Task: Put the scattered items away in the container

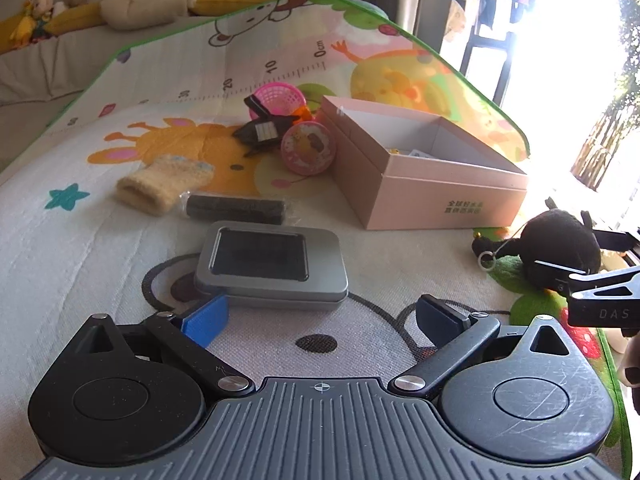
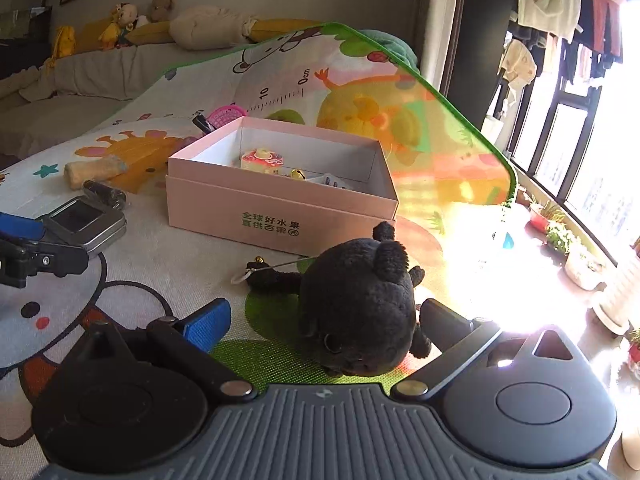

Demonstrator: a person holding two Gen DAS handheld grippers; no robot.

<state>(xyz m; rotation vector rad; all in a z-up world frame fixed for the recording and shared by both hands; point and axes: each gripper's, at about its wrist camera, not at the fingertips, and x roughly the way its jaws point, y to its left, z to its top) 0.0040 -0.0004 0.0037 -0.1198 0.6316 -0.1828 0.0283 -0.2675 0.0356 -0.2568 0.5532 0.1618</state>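
Now | black plush toy (image 2: 358, 304) between right gripper (image 2: 324, 326) jaws | spread

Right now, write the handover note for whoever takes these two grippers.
Left gripper: open, holding nothing, just short of the grey window-lid tin.
Right gripper: open, its fingers on either side of the black plush toy, not closed on it.
Pink cardboard box: open on the play mat; a small cake-shaped toy, a gold bell and a small packet lie inside.
Left to put in: the plush, tin, black wrapped roll, cream knitted glove, round pink tin, black hair claw and pink toy basket.
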